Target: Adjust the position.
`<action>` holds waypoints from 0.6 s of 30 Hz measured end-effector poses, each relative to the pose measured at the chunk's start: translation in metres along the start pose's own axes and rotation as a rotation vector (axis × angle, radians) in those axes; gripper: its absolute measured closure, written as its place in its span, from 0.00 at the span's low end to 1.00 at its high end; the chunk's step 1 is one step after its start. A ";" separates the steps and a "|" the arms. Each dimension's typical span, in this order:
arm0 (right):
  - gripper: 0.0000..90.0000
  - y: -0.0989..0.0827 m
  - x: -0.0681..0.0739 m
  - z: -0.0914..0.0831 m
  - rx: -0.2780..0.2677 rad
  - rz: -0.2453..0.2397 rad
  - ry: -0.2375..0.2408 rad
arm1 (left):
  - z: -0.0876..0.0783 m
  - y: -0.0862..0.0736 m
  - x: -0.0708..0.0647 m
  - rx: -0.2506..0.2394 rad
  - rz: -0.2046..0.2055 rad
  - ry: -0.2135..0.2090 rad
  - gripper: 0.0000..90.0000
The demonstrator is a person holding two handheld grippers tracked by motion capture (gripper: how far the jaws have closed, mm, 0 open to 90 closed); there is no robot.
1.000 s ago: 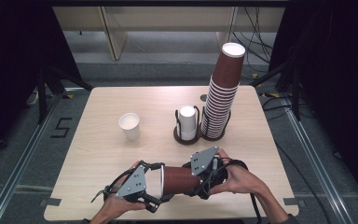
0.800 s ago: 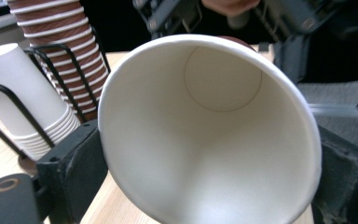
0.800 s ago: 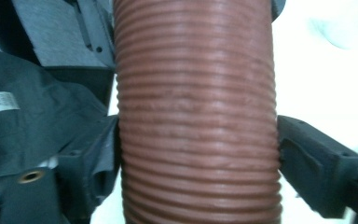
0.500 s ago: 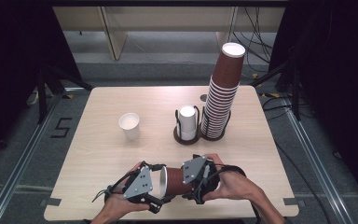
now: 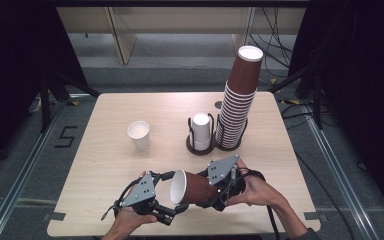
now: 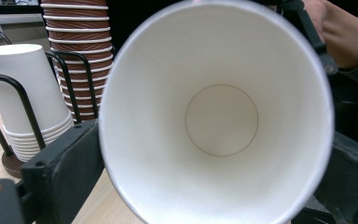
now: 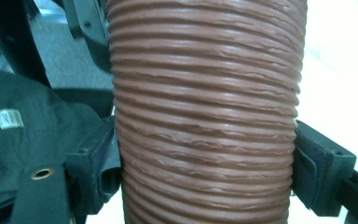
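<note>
r gripper clamps brown cup lying sideways, mouth toward 9 o'clock. l gripper jaws just opened, flanking cup rim w/o pressing; white stack at 12.

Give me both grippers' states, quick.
Left gripper: jaws just opened, flanking the brown cup's rim, not gripping.
Right gripper: shut on the brown cup.

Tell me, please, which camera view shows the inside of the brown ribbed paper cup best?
The left gripper view: it looks straight into the brown ribbed paper cup, showing its white inside and round bottom. The high view shows the cup lying sideways, its white mouth toward the left gripper. The right gripper view shows its ribbed brown wall clamped by the right gripper.
</note>
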State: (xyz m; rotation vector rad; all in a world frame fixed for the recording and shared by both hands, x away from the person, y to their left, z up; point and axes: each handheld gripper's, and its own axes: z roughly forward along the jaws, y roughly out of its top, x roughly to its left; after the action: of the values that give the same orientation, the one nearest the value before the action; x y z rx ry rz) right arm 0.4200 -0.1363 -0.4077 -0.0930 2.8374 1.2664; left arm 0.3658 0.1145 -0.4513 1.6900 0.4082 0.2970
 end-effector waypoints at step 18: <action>0.22 0.001 0.003 0.015 0.006 0.040 0.007 | -0.004 0.006 -0.002 -0.042 0.011 -0.018 0.12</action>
State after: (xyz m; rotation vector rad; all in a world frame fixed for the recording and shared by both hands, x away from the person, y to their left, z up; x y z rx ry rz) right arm 0.4166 -0.1247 -0.4166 -0.0411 2.8631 1.2676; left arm 0.3631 0.1167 -0.4451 1.6533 0.3769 0.2958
